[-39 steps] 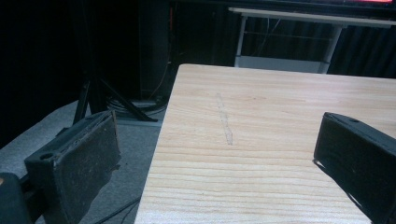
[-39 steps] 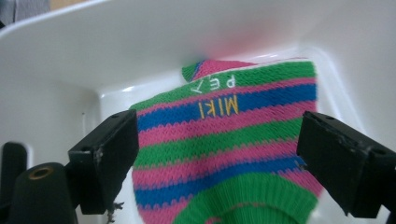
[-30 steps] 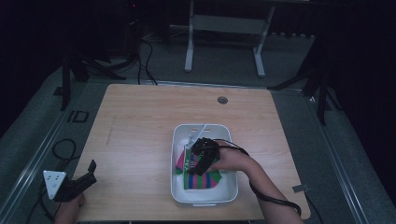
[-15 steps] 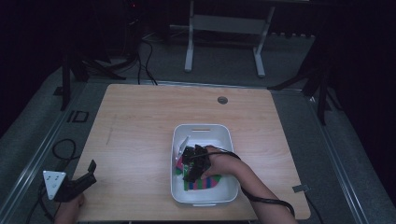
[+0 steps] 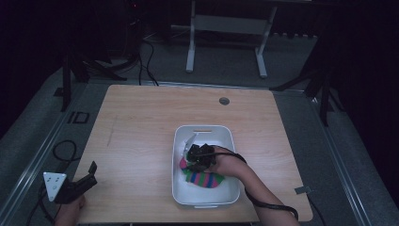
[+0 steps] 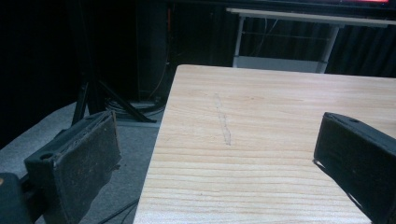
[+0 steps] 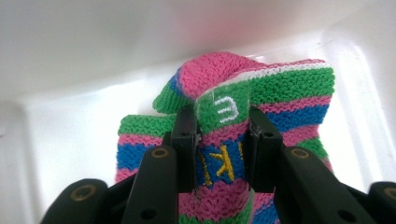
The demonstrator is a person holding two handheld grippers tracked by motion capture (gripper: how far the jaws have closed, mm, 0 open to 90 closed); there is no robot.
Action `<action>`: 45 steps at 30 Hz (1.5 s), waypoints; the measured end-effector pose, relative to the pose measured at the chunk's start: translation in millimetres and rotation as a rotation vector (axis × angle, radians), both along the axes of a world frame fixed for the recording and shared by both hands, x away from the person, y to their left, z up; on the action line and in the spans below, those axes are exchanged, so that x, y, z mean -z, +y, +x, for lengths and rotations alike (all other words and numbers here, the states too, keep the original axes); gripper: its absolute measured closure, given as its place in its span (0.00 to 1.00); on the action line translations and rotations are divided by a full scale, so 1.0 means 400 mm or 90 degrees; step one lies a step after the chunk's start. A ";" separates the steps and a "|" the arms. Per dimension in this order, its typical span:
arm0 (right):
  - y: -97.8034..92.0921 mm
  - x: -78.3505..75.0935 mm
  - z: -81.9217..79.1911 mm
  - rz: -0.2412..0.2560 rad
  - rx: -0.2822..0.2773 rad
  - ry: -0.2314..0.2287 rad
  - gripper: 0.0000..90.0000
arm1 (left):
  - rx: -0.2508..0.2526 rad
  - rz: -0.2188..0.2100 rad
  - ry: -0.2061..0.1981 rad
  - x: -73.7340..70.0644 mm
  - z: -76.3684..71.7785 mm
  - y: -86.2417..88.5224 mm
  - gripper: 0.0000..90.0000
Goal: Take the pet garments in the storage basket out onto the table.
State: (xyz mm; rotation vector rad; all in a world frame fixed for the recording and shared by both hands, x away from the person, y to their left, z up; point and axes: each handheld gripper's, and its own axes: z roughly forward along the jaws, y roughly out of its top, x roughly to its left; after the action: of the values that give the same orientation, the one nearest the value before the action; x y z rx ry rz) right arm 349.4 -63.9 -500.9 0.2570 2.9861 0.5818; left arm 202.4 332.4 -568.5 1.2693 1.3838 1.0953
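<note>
A knitted cloth striped pink, green and blue, with yellow and white letters, lies in a white plastic bin near the table's front. My right gripper is inside the bin, shut on a raised fold of that striped knit, with the two jaws pinching it from both sides. My left gripper sits at the table's front left corner, with its jaws wide apart over bare wood and nothing between them.
The wooden table has a round cable hole at its back. Its left edge runs between my left jaws, with grey floor and a black stand beyond. A white frame stands behind the table.
My right gripper has slid toward the bin's near left part and now pinches a fold of the knit. The left gripper has stayed in place.
</note>
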 end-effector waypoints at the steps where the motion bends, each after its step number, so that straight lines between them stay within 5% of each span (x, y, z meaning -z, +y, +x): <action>1: -0.007 -0.012 -0.001 0.006 0.000 -0.005 0.77 | 0.000 0.001 0.000 0.000 0.000 0.000 0.01; 16: -0.077 -0.242 -0.032 0.137 -0.014 -0.063 0.77 | -0.001 0.003 0.000 0.000 0.001 0.000 0.01; 24: -0.126 -0.326 -0.030 0.186 0.005 -0.105 0.77 | -0.002 0.001 -0.001 0.000 0.001 0.000 0.01; 36: -0.258 -0.383 -0.006 0.196 0.078 -0.154 0.77 | -0.002 0.002 -0.001 0.000 0.001 0.000 0.01; 45: -0.400 -0.380 0.016 0.200 0.161 -0.151 0.76 | -0.004 0.002 -0.001 0.001 0.002 -0.002 0.01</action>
State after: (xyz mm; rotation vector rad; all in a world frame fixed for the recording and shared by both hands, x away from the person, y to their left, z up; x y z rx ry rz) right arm 355.7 -223.8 -349.0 0.5373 2.5733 0.9723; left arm 203.1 331.6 -568.8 1.2675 1.3855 1.1032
